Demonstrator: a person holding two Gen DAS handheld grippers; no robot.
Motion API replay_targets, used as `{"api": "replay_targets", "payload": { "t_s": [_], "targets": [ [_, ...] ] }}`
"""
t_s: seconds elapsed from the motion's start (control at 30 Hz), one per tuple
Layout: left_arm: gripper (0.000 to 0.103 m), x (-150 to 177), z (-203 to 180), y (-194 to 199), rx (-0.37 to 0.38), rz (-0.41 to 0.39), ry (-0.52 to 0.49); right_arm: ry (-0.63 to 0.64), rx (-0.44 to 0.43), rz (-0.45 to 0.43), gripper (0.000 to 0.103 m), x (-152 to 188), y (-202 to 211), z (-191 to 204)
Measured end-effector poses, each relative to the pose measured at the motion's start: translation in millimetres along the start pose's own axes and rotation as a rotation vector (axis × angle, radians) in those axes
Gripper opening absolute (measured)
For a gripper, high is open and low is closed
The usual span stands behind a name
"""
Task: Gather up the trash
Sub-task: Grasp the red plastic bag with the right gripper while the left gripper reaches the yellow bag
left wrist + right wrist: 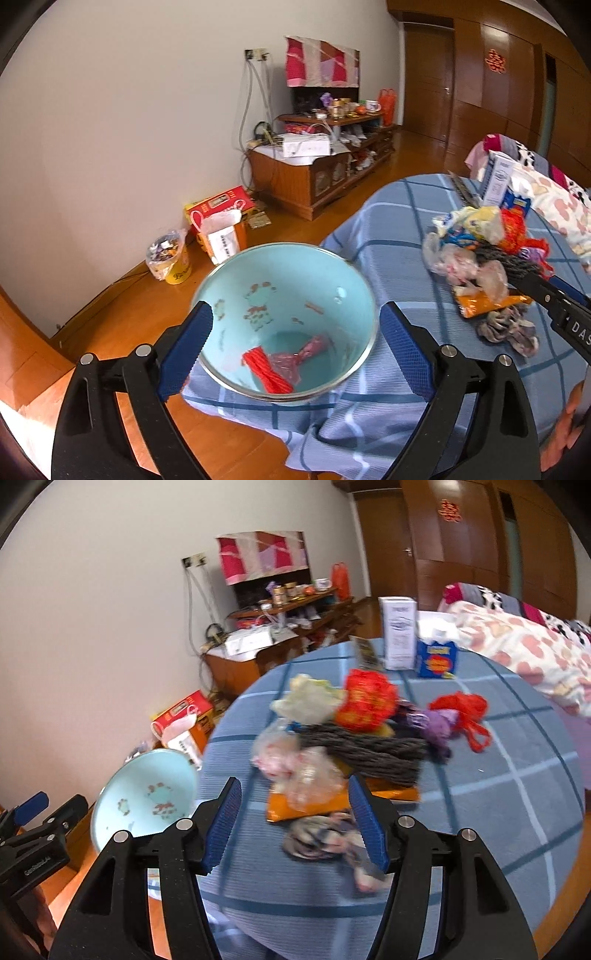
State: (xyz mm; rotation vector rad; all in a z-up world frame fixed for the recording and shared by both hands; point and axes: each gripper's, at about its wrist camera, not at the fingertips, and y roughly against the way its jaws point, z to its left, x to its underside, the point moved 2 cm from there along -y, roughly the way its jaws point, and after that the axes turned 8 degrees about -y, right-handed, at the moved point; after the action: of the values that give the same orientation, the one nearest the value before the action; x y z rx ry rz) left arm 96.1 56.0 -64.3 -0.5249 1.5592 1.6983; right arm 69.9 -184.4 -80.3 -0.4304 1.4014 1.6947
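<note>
A light blue bowl [284,295] sits at the edge of the table with the blue checked cloth [406,221]. It holds a red ribbed wrapper [267,373] and a pink plastic scrap [303,354]. My left gripper [293,306] is open, its pads framing the bowl's rim without pressing on it. The trash pile lies mid-table: a clear plastic bag [295,764], an orange packet [332,806], a red crinkled packet [365,698] and grey knitted cloth [369,753]. My right gripper [294,780] hangs open just short of the pile, holding nothing. The bowl [147,805] stands to its left.
A white carton [398,635] and a blue-yellow box [437,661] stand at the table's far side. A bed with a heart-print quilt [517,646] lies beyond. A wooden cabinet [314,177], boxes [221,221] and a yellow tub [173,258] line the wall.
</note>
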Motion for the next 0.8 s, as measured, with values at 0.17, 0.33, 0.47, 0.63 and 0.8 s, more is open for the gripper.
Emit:
{"api": "replay_targets", "payload": {
  "t_s": [0.17, 0.33, 0.47, 0.63, 0.8],
  "targets": [
    [0.090, -4, -18, 6, 0.037, -0.021, -0.018, -0.053, 0.042, -0.016, 0.060, 0, 7, -29],
    [0.090, -3, -42, 5, 0.073, -0.030, -0.049, -0.071, 0.084, -0.034, 0.060, -2, 14, -57],
    [0.090, -4, -60, -1, 0.115, -0.028, -0.070, -0.116, 0.121, -0.045, 0.059, -7, 17, -85],
    [0.089, -13, -82, -11, 0.168, -0.029, -0.082, -0.146, 0.157, -0.066, 0.055, -17, 18, -111],
    [0.089, -34, -105, -16, 0.189, -0.070, -0.112, -0.127, 0.145, -0.061, 0.051, -29, 10, -113]
  ]
}}
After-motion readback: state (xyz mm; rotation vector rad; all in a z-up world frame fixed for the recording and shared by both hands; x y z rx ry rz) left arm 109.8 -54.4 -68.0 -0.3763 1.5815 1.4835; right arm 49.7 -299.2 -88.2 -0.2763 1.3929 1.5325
